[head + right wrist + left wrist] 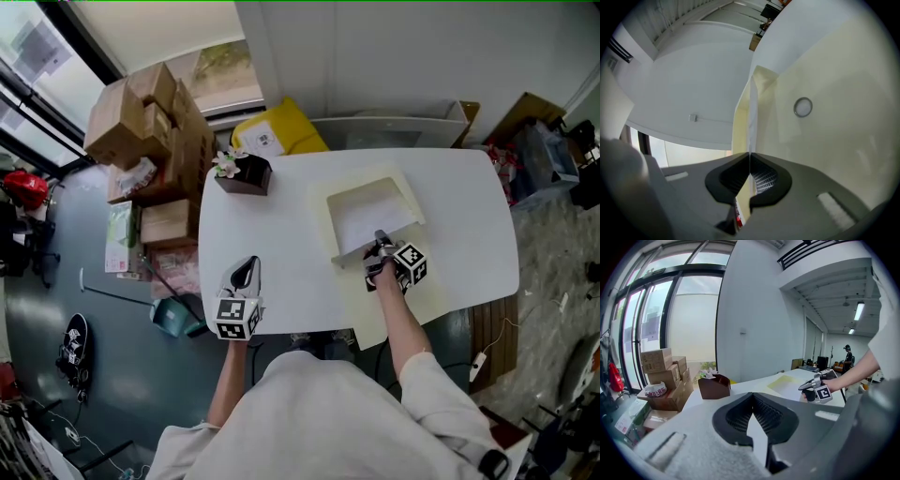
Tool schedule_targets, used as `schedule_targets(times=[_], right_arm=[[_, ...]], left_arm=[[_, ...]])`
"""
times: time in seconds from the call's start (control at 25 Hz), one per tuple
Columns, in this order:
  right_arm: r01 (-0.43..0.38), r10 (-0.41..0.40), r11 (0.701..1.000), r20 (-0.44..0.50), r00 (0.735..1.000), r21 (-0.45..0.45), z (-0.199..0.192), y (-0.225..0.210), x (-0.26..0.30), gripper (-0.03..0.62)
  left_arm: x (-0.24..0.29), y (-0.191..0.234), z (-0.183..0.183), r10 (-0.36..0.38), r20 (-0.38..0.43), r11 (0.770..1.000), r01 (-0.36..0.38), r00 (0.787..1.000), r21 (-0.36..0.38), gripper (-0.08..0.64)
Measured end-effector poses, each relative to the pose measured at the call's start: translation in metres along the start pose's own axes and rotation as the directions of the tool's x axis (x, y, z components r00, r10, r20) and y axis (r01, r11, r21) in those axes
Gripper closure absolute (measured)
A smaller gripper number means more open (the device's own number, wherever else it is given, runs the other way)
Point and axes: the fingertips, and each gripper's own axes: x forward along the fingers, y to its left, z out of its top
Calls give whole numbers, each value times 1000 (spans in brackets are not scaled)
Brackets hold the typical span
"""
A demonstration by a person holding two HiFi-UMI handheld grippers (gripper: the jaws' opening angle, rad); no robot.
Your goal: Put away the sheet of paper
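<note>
One envelope (362,188) is holding the sheet of paper (370,223), pointing lengthwise away; right gripper (379,240) is clamping its edge, left gripper (246,268) hovering closed, empty.

White sheet of paper (367,225) lies partway inside an open cream envelope (362,192) on the white table (281,239); its near edge is pinched by the right gripper (380,247).

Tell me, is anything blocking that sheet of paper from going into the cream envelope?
Nothing visible does. The right gripper is shut on the near edge of the sheet of paper, which lies partly inside the open mouth of the envelope. The left gripper sits apart to the side, shut and empty.
</note>
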Motion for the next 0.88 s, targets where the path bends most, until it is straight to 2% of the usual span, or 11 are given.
schedule_targets(times=[0.2,0.36,0.4,0.48,0.6,0.72,0.8,0.88], right_arm=[[-29,28,999,17,999,31,1,5,15,589],[-86,86,995,-1,996,50,-2,14,26,587],[-100,100,994,-14,995,45,-3,17,28,561],[-120,121,992,-53,991,24,-8,19,32,469],[-120,115,992,-108,988,-45,-14,19,33,443],[-111,87,982,-157,984,-152,-20,19,30,426],[-108,57,960,-197,979,-257,-24,20,27,412],[-114,22,918,-239,971,-379,-30,22,25,394]], left_arm=[[-3,6,-4,19,-13,1000,-20,1000,-7,555],[-5,9,-9,30,-24,999,-30,999,-11,555],[-5,10,-9,32,-25,999,-33,999,-11,555],[-6,11,-9,36,-26,999,-36,999,-10,555],[-5,12,-10,38,-27,999,-38,999,-11,555],[-4,10,-11,31,-29,999,-32,999,-13,555],[-2,7,-12,23,-29,1000,-24,999,-14,555],[0,3,-12,13,-27,1000,-14,1000,-14,555]])
